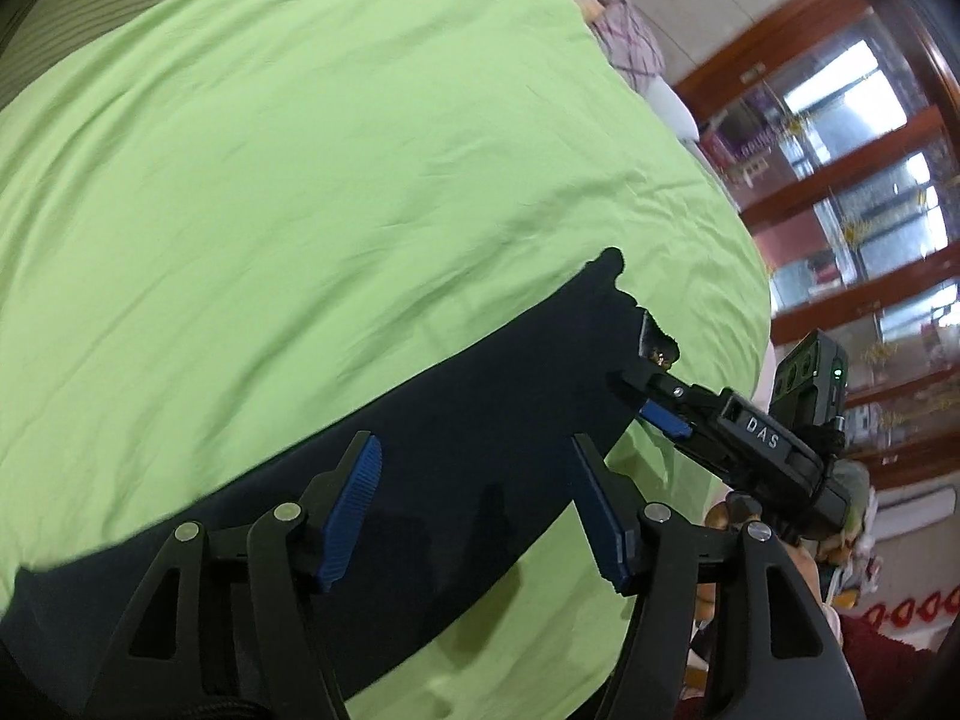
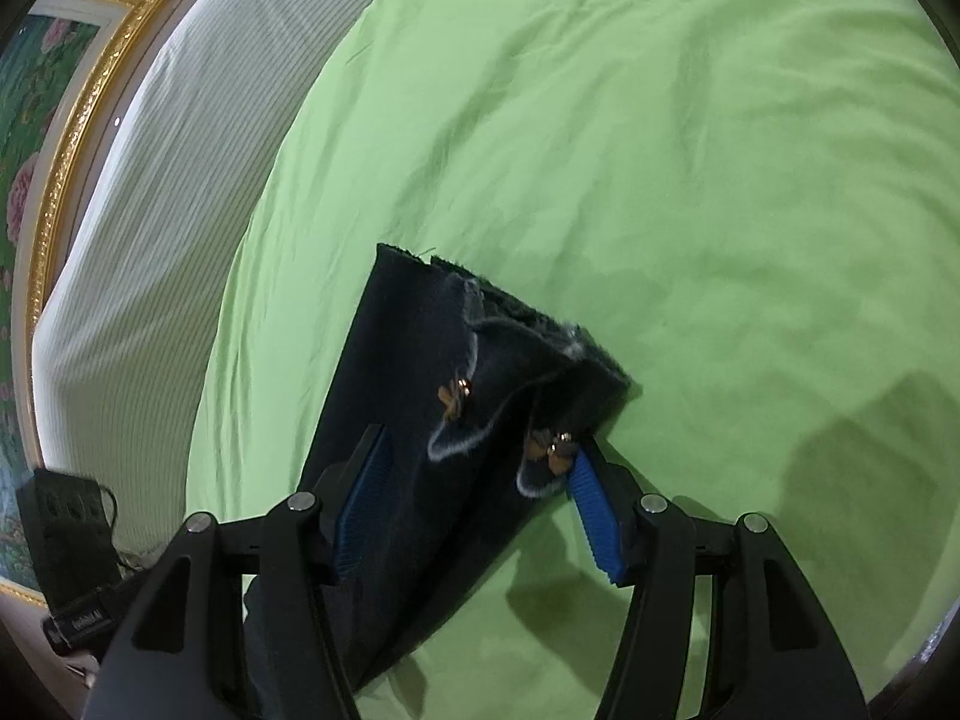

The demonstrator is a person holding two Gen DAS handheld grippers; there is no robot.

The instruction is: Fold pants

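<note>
Dark navy pants [image 1: 480,414] lie as a long strip across the green bed sheet [image 1: 336,168]. My left gripper [image 1: 474,504] is open just above the middle of the strip. My right gripper [image 2: 480,492] is open over the hem end of the pants [image 2: 432,372], which has small gold flower trims [image 2: 453,396] and frayed slits. The right gripper also shows in the left wrist view [image 1: 651,402] at the strip's far end, its fingers [image 1: 663,420] next to the hem.
A grey striped pillow or cover [image 2: 180,192] lies at the head of the bed. A gold-framed picture [image 2: 66,138] hangs beyond it. A wooden glass cabinet [image 1: 840,192] stands past the bed's edge. A plaid cloth [image 1: 630,36] lies at the far bed corner.
</note>
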